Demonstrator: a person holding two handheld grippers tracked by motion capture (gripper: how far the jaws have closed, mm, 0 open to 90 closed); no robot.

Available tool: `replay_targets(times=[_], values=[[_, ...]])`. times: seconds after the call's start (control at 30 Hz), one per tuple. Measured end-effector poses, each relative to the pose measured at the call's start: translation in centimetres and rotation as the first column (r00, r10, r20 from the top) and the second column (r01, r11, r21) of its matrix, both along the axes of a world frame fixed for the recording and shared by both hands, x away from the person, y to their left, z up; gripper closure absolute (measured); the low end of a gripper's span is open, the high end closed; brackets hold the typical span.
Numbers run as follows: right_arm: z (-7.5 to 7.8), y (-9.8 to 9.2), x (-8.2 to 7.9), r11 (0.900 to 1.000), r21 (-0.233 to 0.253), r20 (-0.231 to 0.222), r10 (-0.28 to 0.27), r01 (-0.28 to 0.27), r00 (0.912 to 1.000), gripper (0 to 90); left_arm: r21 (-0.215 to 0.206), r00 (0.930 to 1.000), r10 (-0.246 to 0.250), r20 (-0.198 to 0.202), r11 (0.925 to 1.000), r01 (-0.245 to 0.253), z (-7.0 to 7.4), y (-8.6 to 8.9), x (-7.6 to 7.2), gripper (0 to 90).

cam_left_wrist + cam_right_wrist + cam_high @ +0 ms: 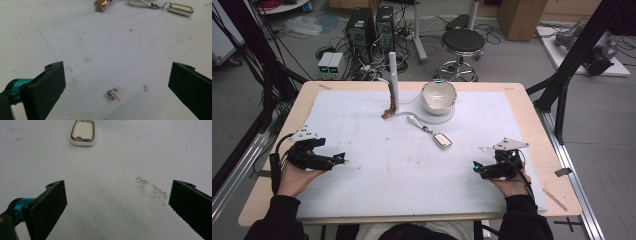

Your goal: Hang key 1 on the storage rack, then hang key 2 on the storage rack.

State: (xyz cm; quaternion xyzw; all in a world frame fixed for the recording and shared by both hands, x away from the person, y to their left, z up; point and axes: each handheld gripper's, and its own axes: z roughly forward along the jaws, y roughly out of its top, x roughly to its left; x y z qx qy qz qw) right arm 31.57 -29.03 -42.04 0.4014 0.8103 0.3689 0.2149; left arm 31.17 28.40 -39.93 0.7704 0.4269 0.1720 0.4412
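A white key fob with a chrome rim (443, 140) lies mid-table on the white mat (362, 185), chained to a silver clip (416, 121). A white bowl (438, 97) rests tilted on a round white base behind it. A white upright post (393, 80) stands beside the bowl with a copper-coloured piece (387, 114) at its foot. My left gripper (341, 159) rests low at the left, open, nothing between its jaws. My right gripper (476, 167) sits at the right, open and empty. The fob (83, 133) lies ahead of the right gripper (117, 202). The left gripper (116, 85) faces the fob (181, 9) and the copper piece (101, 5).
The mat is stained with brown smudges (112, 94) and grey specks (151, 188). The wooden table edge (542, 145) runs on the right. Behind the table stand a black stool (463, 42), computer towers (362, 30) and black frame struts (579, 50).
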Motion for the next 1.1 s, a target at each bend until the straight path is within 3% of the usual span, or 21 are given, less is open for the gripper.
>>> replay_targets(times=[0.33, 0.6, 0.83, 0.93, 1.1], values=[[0.0, 0.1, 0.0, 1.000, -0.007, -0.002, -0.002, 0.002, 1.0000, 0.6, 0.004, 0.9996, -0.013, -0.026, 0.9999, 0.013, -2.0, 0.7, -2.2, 1.7], [-0.2, 0.2, 0.0, 1.000, -0.012, -0.013, 0.002, -0.002, 0.9999, 0.6, -0.022, 1.0000, 0.010, 0.001, 0.9997, -0.010, -2.2, 1.6, -2.9, 1.7], [-0.2, 0.1, 0.3, 1.000, 0.008, -0.037, 0.008, -0.008, 0.9993, 0.6, -0.009, 1.0000, 0.009, 0.003, 0.9999, -0.009, -2.9, 2.3, -3.5, 1.7], [-0.1, 0.2, 0.3, 1.000, -0.005, -0.021, 0.006, -0.006, 0.9998, 0.6, -0.011, 0.9998, 0.007, 0.018, 0.9999, -0.007, -3.0, 2.3, -3.7, 1.7], [0.6, 0.5, 0.7, 1.000, 0.024, -0.024, 0.013, -0.013, 0.9996, 0.6, -0.014, 0.9997, 0.000, 0.024, 0.9999, 0.001, -3.0, 2.3, -3.9, 1.7]])
